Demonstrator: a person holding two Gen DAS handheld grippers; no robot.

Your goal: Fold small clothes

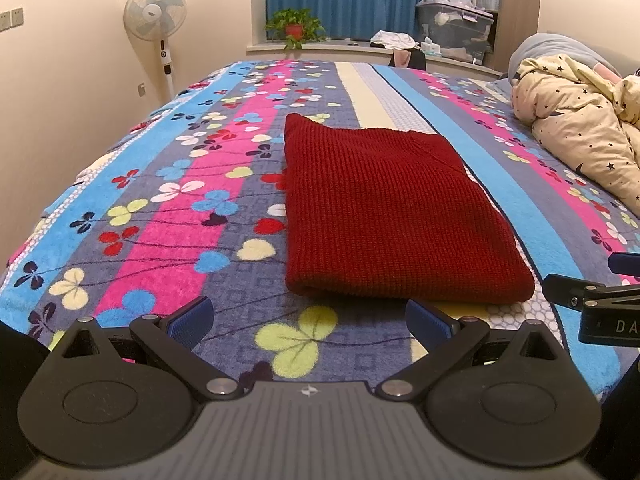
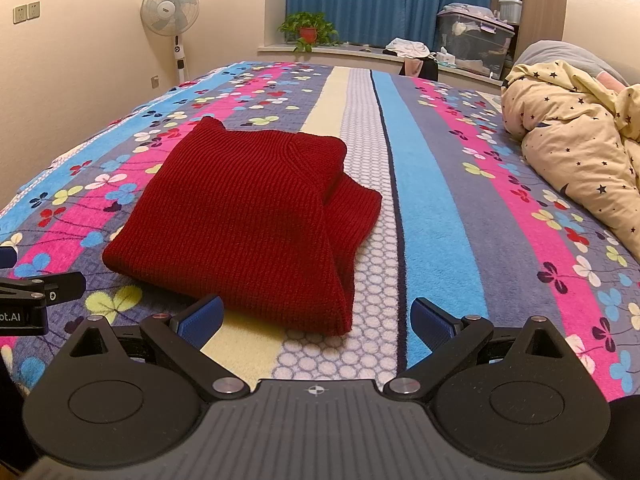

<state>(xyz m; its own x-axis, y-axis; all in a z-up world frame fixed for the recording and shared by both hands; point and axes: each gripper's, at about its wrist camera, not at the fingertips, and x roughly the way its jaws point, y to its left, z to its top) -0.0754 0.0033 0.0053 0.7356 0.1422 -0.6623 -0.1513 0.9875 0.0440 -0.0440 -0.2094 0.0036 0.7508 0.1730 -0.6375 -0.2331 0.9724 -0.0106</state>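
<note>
A dark red knitted sweater (image 1: 384, 208) lies folded into a rough rectangle on the flowered, striped bedspread (image 1: 168, 208). It also shows in the right wrist view (image 2: 240, 224), with a folded layer sticking out on its right side. My left gripper (image 1: 310, 320) is open and empty, just short of the sweater's near edge. My right gripper (image 2: 316, 320) is open and empty, at the sweater's near right corner. Each gripper shows at the edge of the other's view, the right one (image 1: 600, 304) and the left one (image 2: 28, 300).
A cream star-print quilt (image 1: 580, 128) is bunched on the right side of the bed. A standing fan (image 1: 156, 20) is by the left wall. A potted plant (image 1: 296, 28), clothes and plastic storage boxes (image 1: 456, 24) sit on the far window ledge.
</note>
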